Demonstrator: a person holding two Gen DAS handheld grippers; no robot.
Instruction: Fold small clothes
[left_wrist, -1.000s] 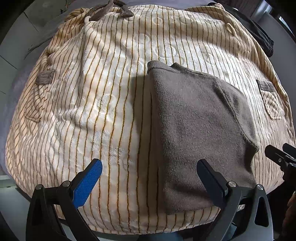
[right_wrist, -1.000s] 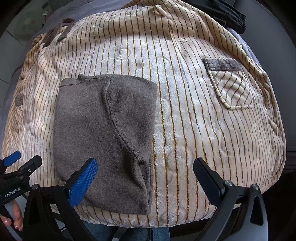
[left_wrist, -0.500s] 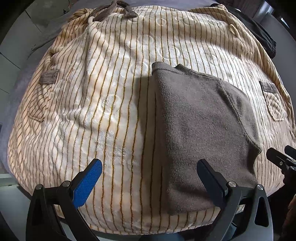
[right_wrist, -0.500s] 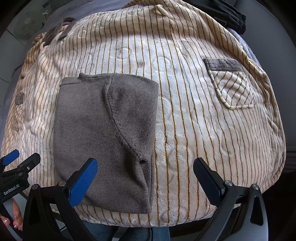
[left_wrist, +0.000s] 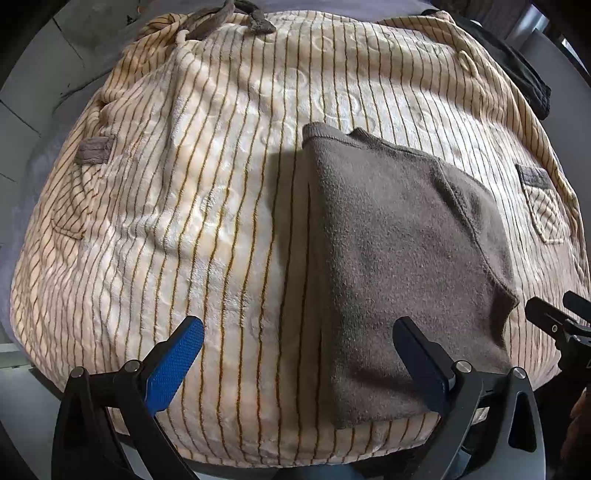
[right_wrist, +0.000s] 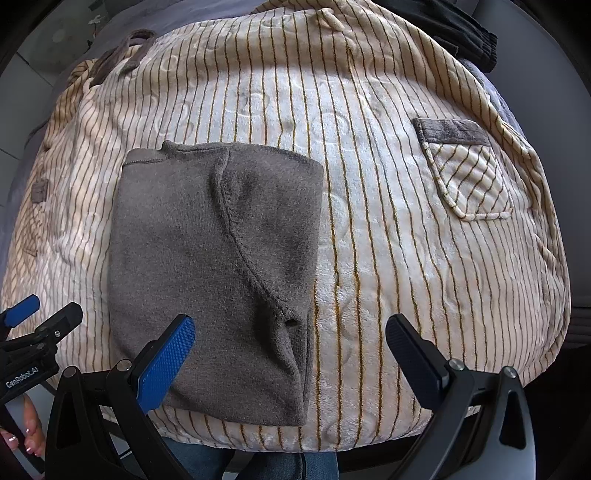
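The brown top (right_wrist: 210, 266) is lying folded into a neat rectangle on the striped blanket (right_wrist: 388, 229), close to its near edge, probably set there for one last fold. The left gripper (left_wrist: 295, 354) is hovering over that edge, jaws spread wide, gripping nothing. The right gripper (right_wrist: 291, 350) is hanging alongside, equally wide and empty, its blue finger over the top's near corner.
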